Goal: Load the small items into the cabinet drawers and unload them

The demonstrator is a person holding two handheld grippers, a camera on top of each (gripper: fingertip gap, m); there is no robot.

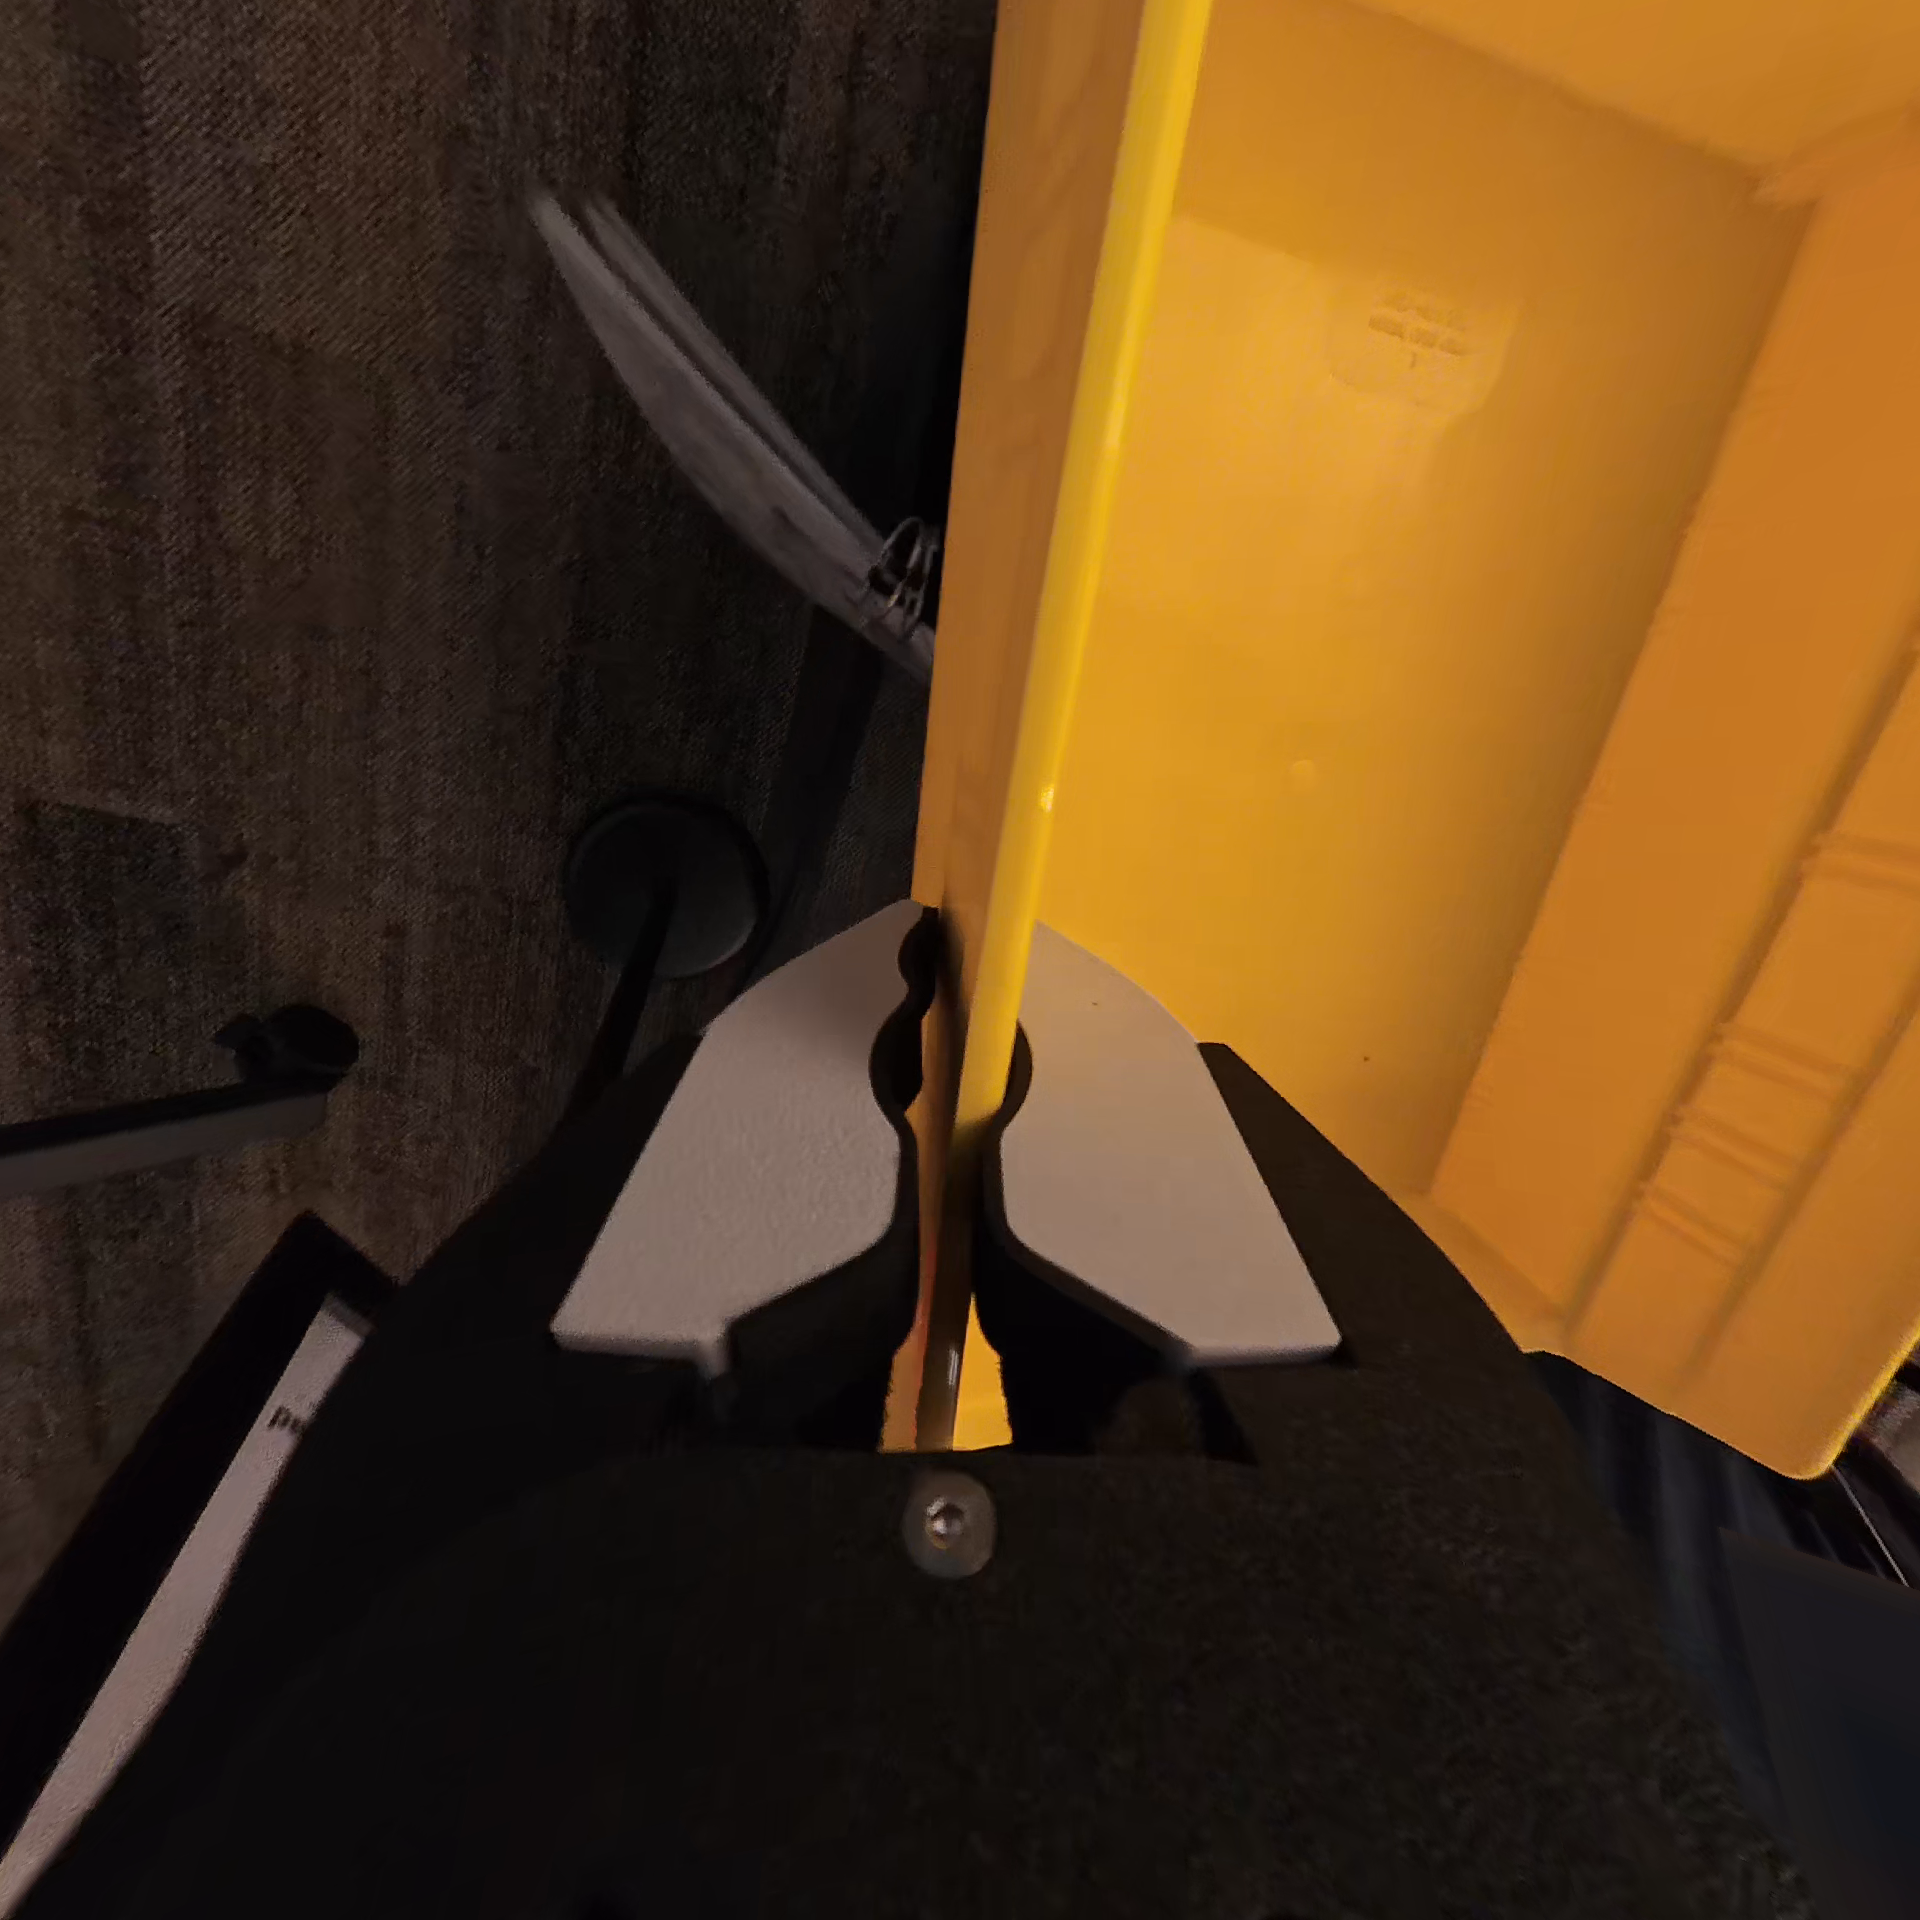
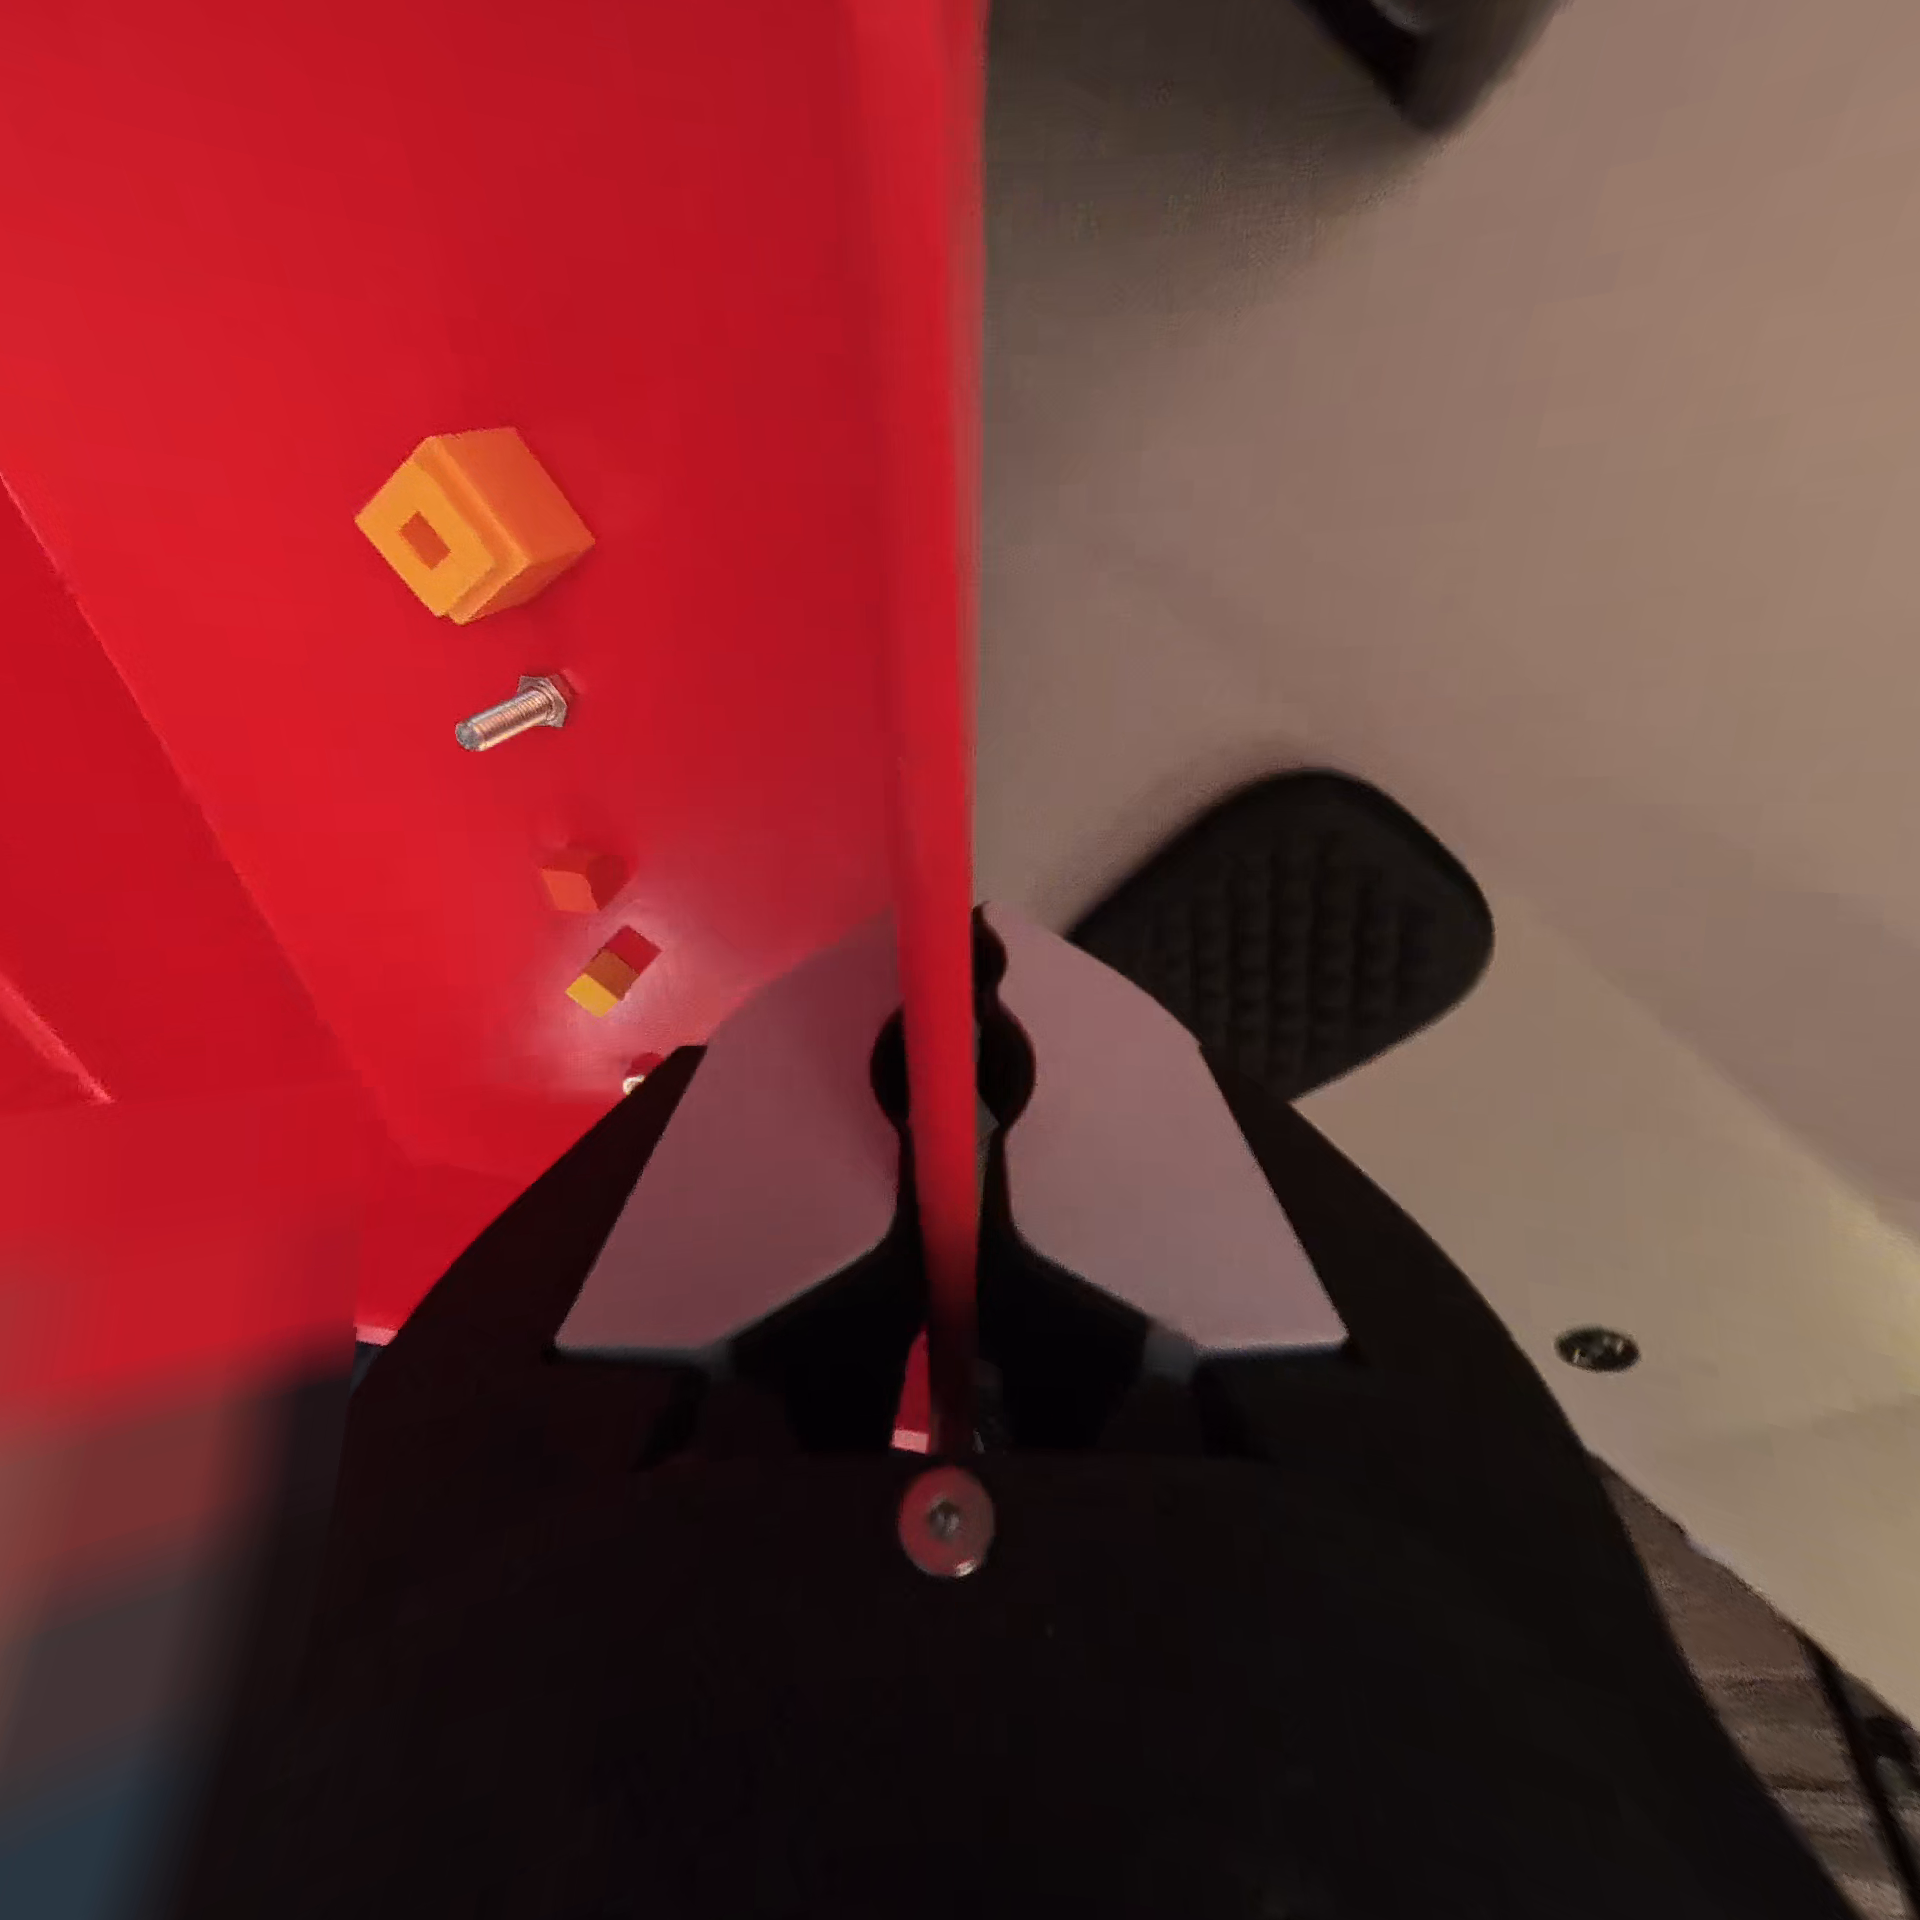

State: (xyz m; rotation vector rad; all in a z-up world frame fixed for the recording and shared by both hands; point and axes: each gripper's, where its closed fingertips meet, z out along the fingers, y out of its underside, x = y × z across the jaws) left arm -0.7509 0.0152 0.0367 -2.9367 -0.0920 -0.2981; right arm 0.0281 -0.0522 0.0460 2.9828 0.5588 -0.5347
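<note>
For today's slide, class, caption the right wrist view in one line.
Right gripper clamps the red drawer wall; inside lie an orange block, a bolt and small cubes.

- In the left wrist view, the wall of a drawer [image 1: 1049, 623] runs straight ahead between the two fingers of the left gripper [image 1: 961, 1029], which are closed onto it.
- The hollow of this drawer opens to the right of that wall.
- To the left lies the carpet [image 1: 312, 520], with a round chair foot [image 1: 670, 883] near the fingers.
- In the right wrist view, the wall of a second drawer [image 2: 935, 520] is clamped between the fingers of the right gripper [image 2: 940, 1029].
- Its hollow lies to the left.
- Inside, in a line: a holed block [image 2: 473, 525] farthest, then a bolt [image 2: 514, 714], then two small cubes [image 2: 613, 971] nearest.
- To the right, a chair armrest [image 2: 1299, 935] lies close by.
</note>
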